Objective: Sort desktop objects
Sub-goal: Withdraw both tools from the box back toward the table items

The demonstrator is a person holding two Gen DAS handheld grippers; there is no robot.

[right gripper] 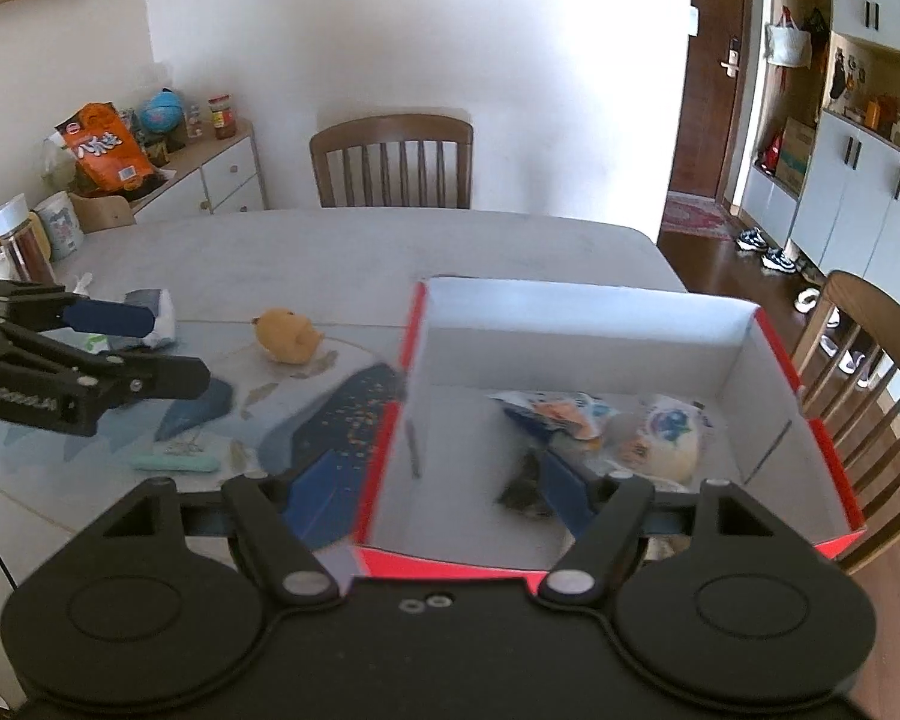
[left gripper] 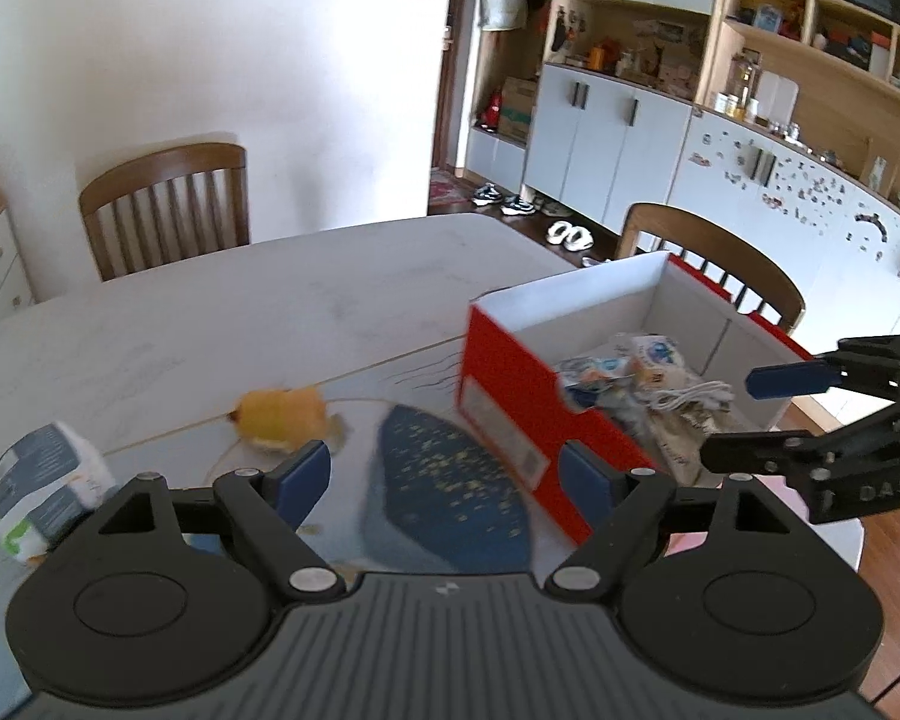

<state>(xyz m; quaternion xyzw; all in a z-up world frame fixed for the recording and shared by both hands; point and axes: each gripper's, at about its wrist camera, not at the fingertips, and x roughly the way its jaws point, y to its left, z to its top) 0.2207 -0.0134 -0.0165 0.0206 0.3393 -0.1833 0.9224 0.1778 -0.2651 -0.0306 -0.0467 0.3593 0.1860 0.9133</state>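
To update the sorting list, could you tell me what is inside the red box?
The red box holds crumpled snack packets, a round white packet and a white cable. The right gripper covers its near corner.

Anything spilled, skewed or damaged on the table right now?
Nothing spilled or visibly damaged. The red cardboard box sits skewed on the patterned blue mat; a yellow plush toy and pale green bar lie loose outside it.

Home dining room: marble-look table (right gripper: pixel 360 252), wooden chairs (right gripper: pixel 392 162), wall cabinets (left gripper: pixel 606 138), shoes (left gripper: pixel 501 199) by door.
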